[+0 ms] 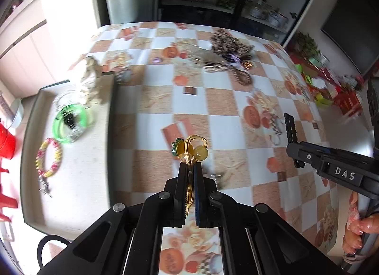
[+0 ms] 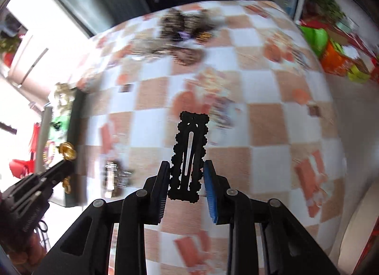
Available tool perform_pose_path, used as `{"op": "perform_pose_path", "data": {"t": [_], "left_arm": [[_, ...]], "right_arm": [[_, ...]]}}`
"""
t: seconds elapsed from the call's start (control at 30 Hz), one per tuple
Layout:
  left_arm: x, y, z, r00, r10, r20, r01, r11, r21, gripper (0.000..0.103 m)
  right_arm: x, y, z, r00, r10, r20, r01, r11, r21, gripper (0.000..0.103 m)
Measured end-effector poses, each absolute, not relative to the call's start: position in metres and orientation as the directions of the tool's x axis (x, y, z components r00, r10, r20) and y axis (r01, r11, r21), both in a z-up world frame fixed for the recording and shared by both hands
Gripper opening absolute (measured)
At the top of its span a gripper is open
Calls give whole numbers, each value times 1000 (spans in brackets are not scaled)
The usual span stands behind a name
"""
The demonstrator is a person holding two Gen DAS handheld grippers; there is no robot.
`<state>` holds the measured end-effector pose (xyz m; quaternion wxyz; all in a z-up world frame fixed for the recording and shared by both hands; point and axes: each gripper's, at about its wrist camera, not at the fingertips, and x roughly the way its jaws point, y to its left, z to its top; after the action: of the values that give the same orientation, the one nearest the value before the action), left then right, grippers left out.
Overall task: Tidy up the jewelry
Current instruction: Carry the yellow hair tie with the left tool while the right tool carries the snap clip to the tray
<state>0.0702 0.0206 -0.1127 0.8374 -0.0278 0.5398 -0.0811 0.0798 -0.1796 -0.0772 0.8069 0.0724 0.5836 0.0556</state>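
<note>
Jewelry — left tongs [image 1: 191,165] clamp a gold bead piece [image 1: 192,149], right tongs [image 2: 187,181] pinch a black hair clip [image 2: 189,154] — both angled steeply down.

Tray [image 1: 30,118] at table's [image 1: 163,81] left edge, w/ bangle [image 1: 71,123] behind beaded bracelet [image 1: 48,157] inside. Jewelry heap [image 1: 227,55] on far side, mid-right. Small charm [image 1: 216,178] near front, right of tray

Between the tray [image 1: 30,133] at the left and the jewelry heap [image 1: 227,55] at the far side, the checkered tablecloth [image 1: 161,81] lay mostly bare, open for a gripper. The tray's raised dark wall [image 1: 111,133] barred a low sideways pass (bracelets crowded its floor). A small metallic piece [image 1: 216,179] lay just beyond the left gripper [image 1: 190,168].
</note>
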Motion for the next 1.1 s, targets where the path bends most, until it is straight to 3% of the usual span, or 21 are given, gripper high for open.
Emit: {"op": "perform_pose_path", "data": {"t": [0.57,0.87,1.1], "left_arm": [[39,181,-151,348,-25,-937,-177,980,-91,8],[45,203,-186,261,-24,-965,-196,978,-77,7],[56,213,-190,272,5,-962,-224,973,-58,8]], "right_arm": [[103,47,-87,135,366,-921,-424,861,280,31],[116,117,-134,-16,294,-956,-500,826,262,31],[131,127,-161,-18,213,-977,-484,853,195,31]]}}
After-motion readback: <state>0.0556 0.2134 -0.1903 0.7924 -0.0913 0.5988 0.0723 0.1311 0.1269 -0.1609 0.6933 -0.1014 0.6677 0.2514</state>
